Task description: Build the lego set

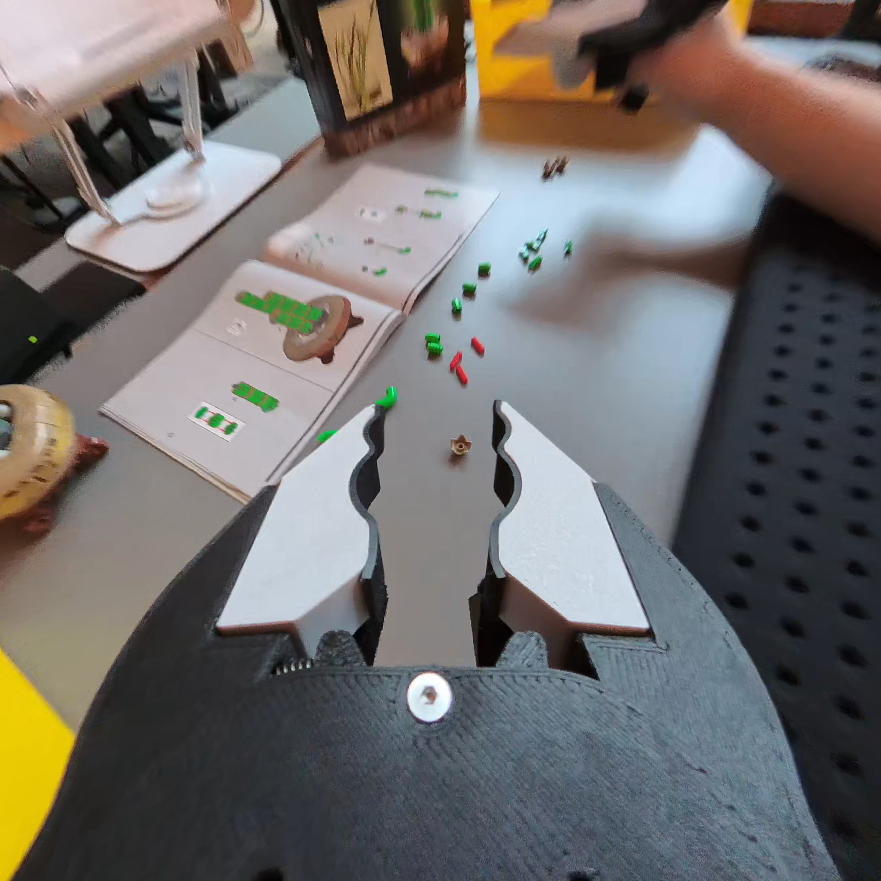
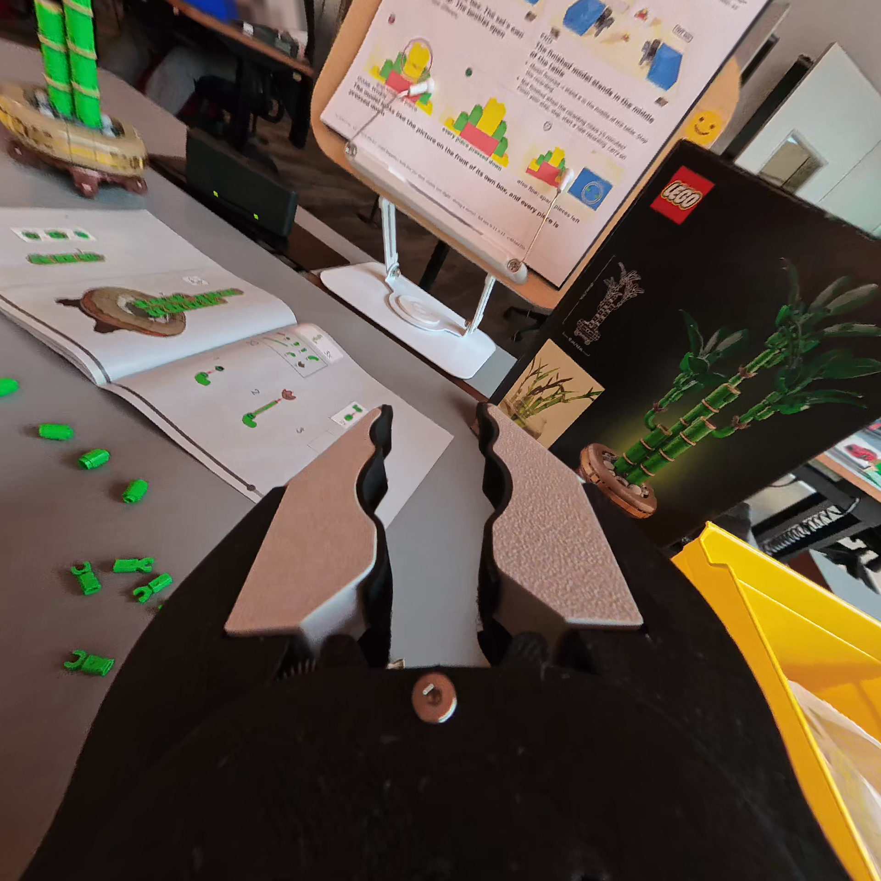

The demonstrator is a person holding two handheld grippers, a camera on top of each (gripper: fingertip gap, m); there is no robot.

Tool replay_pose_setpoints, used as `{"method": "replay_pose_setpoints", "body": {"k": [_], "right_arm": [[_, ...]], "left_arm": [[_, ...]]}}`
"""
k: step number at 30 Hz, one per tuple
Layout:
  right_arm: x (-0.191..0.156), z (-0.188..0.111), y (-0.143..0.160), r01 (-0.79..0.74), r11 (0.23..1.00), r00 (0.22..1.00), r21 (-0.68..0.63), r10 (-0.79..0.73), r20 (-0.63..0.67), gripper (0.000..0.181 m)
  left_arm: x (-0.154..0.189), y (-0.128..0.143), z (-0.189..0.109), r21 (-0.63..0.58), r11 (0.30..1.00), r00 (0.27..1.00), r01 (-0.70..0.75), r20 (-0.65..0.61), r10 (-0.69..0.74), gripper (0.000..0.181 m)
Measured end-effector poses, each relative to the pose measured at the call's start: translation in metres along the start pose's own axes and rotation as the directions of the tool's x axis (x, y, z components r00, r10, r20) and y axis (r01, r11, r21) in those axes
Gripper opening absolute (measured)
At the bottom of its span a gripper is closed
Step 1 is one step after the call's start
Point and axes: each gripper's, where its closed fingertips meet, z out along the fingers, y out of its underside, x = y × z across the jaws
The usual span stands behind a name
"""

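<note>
Left claw (image 1: pixel 437 419) hangs released and empty above the table (image 1: pixel 596 381), jaws apart. A tan flower stud (image 1: pixel 460 446) sits on the table between its fingertips, slightly toward 1 o'clock of the gap's middle; being round, it has no long axis to line up with. Beyond it toward 12 o'clock lie three red pins (image 1: pixel 462 361), their long axes running roughly toward 11 o'clock, then a trail of green bricks (image 1: pixel 433 344) reaching on toward 1 o'clock. The manual (image 1: pixel 286 343) lies open at 10 o'clock, the part-built pot (image 1: pixel 28 453) at 9 o'clock.

Right claw (image 2: pixel 435 419) is also released and empty, raised and aimed toward the box (image 2: pixel 715 333), with green clips (image 2: pixel 133 567) down at 8 o'clock. By my judgement the left is far nearer the stud, so a straight drop and squeeze would take it
</note>
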Motion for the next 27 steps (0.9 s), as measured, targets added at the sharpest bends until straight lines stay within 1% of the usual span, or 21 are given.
{"method": "replay_pose_setpoints", "body": {"k": [3, 5, 7, 10, 15, 17, 21, 24, 27], "right_arm": [[0.013, -0.012, -0.008, -0.054, 0.997, 0.998, 0.054, 0.055, -0.008, 0.035], [0.019, -0.018, -0.011, -0.074, 0.994, 0.997, 0.074, 0.075, -0.009, 0.035], [0.025, -0.024, -0.013, -0.08, 0.994, 0.997, 0.078, 0.082, -0.017, 0.035], [0.03, -0.036, -0.028, -0.11, 0.984, 0.994, 0.142, 0.113, -0.01, 0.035], [0.036, -0.046, -0.041, -0.159, 0.968, 0.987, 0.196, 0.16, 0.006, 0.035], [0.036, -0.047, -0.041, -0.167, 0.966, 0.986, 0.199, 0.168, 0.011, 0.035], [0.035, -0.046, -0.041, -0.165, 0.967, 0.986, 0.196, 0.166, 0.012, 0.035], [0.033, -0.046, -0.041, -0.174, 0.966, 0.985, 0.192, 0.171, 0.03, 0.035], [0.031, -0.045, -0.04, -0.167, 0.969, 0.986, 0.181, 0.164, 0.034, 0.035]], "left_arm": [[0.003, 0.026, 0.036, -0.053, 0.999, 1.0, -0.003, -0.031, 0.001, 0.037], [0.01, 0.037, 0.05, -0.073, 0.996, 0.996, -0.046, -0.081, 0.04, 0.031], [0.013, 0.046, 0.058, -0.092, 0.991, 0.991, -0.097, -0.098, 0.087, 0.035], [0.013, 0.058, 0.064, -0.144, 0.981, 0.987, -0.126, -0.114, 0.111, 0.037], [0.011, 0.066, 0.069, -0.172, 0.982, 0.991, -0.073, -0.123, 0.052, 0.029], [0.012, 0.069, 0.07, -0.182, 0.981, 0.99, -0.067, -0.136, 0.042, 0.025], [0.014, 0.075, 0.07, -0.191, 0.978, 0.989, -0.08, -0.139, 0.054, 0.023], [0.014, 0.075, 0.071, -0.186, 0.98, 0.99, -0.077, -0.133, 0.053, 0.022], [0.014, 0.075, 0.072, -0.188, 0.98, 0.989, -0.071, -0.141, 0.045, 0.015]]}}
